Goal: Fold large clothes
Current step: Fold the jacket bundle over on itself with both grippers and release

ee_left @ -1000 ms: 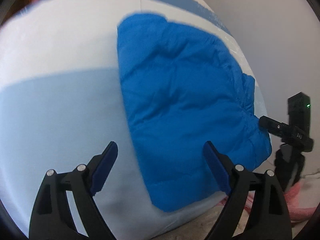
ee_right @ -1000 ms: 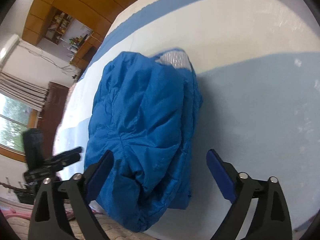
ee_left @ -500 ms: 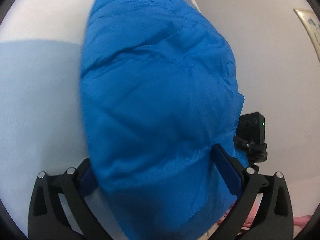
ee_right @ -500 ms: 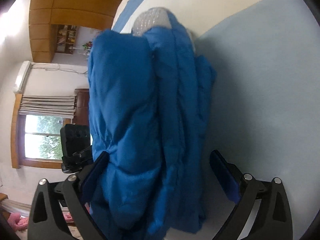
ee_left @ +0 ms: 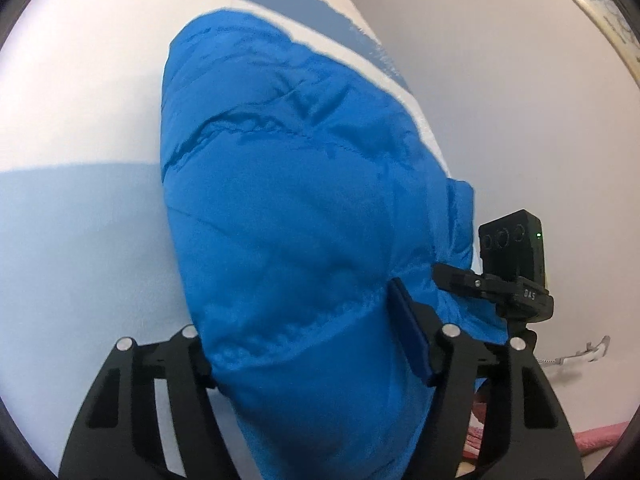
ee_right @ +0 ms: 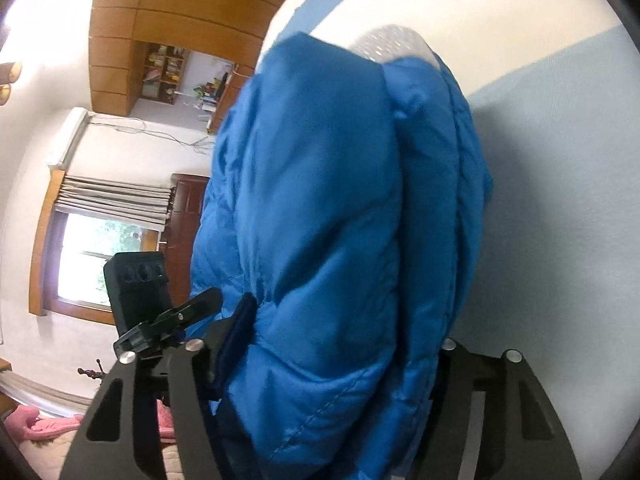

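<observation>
Both tongs have closed in around blue jacket [ee_left: 304, 216].

window [ee_right: 100, 264], wooden panelling [ee_right: 168, 8], framed picture [ee_left: 600, 12]

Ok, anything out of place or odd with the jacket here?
Nothing damaged. The blue puffer jacket is bundled on the striped bed cover, with silvery lining poking out at its far end. Both claws, left and right, are closing around its near edge.
</observation>
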The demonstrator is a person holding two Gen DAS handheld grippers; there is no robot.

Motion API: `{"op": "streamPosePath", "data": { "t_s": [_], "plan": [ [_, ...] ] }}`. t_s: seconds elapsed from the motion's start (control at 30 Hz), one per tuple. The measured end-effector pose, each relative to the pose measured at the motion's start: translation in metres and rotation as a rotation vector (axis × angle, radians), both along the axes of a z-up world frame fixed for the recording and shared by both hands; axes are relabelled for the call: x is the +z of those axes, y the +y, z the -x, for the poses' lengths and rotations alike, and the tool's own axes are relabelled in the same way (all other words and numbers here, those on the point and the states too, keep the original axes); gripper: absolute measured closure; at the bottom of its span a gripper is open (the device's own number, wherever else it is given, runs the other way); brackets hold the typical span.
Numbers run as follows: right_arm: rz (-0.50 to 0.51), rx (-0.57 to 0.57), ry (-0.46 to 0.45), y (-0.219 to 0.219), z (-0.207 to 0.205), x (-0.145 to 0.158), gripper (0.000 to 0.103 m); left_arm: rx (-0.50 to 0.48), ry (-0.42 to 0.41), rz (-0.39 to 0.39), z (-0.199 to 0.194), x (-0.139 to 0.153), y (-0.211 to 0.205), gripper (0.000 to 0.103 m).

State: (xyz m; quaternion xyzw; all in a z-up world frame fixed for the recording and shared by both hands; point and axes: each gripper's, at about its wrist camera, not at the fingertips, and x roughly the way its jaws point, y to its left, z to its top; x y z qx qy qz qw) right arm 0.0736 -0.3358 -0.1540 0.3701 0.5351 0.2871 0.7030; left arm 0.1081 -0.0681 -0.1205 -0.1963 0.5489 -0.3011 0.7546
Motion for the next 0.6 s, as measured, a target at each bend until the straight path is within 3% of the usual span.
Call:
{"op": "streamPosePath", "data": {
  "t_s": [0.27, 0.6],
  "plan": [
    [0.013, 0.011, -0.107, -0.016, 0.02, 0.029, 0.04, 0.001, -0.102, 0.001, 0.009, 0.039, 0.005, 0.037],
    [0.042, 0.081, -0.182, -0.005, -0.032, 0.049, 0.04, 0.042, -0.192, -0.014, -0.007, 0.063, 0.033, 0.037]
  ]
}}
